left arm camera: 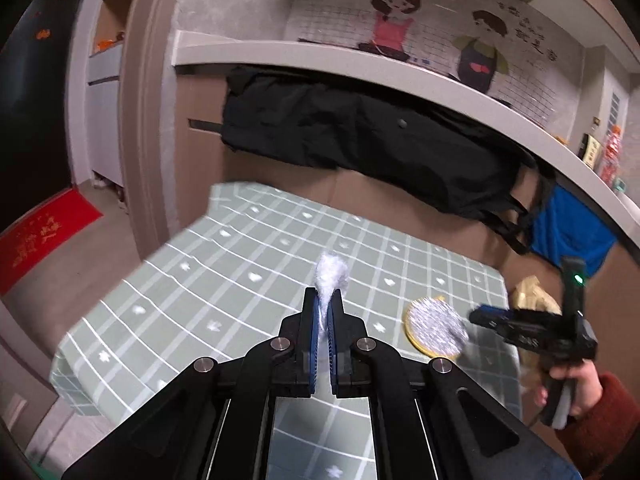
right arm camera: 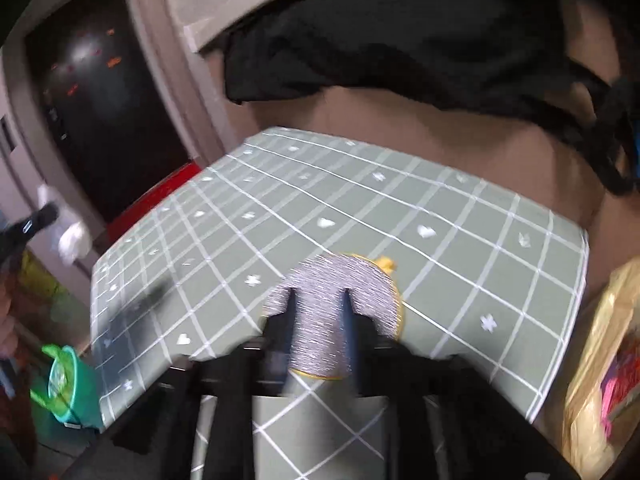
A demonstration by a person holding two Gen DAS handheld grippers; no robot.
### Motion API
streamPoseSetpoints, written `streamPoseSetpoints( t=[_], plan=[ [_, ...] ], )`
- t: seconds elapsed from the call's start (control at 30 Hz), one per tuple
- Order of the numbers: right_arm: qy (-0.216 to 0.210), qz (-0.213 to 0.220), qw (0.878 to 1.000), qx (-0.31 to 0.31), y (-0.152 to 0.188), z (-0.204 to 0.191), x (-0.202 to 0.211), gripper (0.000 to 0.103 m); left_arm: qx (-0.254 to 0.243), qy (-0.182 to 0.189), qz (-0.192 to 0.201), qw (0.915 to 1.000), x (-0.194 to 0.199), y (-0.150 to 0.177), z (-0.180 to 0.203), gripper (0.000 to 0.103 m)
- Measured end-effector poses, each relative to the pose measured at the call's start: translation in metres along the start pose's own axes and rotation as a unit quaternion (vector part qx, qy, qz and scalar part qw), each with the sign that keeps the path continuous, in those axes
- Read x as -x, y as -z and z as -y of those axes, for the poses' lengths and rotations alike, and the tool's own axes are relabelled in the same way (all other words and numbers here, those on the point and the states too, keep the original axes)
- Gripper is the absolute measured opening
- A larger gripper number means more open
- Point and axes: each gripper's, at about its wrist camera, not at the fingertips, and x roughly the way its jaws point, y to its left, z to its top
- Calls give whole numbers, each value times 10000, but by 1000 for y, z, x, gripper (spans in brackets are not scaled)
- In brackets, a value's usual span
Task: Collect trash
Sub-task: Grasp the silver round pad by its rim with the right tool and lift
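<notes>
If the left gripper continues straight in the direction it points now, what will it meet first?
Probably the green checked tablecloth beyond the white tissue wad pinched in the left gripper. No other object shows directly ahead; the black garment hangs farther back. Depth is hard to judge in this fisheye view.

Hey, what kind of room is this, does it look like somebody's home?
Most likely a home, perhaps near the entrance. A small table in a green checked cloth stands under a wall shelf with dark clothes hanging below it, a cartoon wall sticker sits above, and a red doormat lies nearby.
</notes>
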Motion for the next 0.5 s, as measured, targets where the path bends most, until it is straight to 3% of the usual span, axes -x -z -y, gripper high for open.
streamPoseSetpoints(
  t=[0.13, 0.3, 0.33, 0.37, 0.4, 0.5],
  plan=[
    [151, -62, 9997, -167, 10, 17, -5, 35, 77, 502, -383, 9980, -30, 19, 23, 4],
    [-29, 12, 9991, -413, 15, 37, -6, 35, -87, 1000, -917, 9907, -79, 39, 65, 4],
    [-63, 37, 9991, -428, 16, 39, -7, 30, -139, 1091, -1017, 9887, -88, 43, 73, 4],
    [-87, 38, 9991, -414, 15, 41, -7, 17, -202, 1187, -1110, 9865, -98, 45, 81, 4],
    [-60, 18, 9993, -371, 15, 42, -9, 12, -265, 1244, -1168, 9850, -106, 47, 87, 4],
    [-121, -23, 9992, -390, 13, 50, -18, 12, -395, 1322, -1314, 9817, -126, 51, 98, 4]
  ],
)
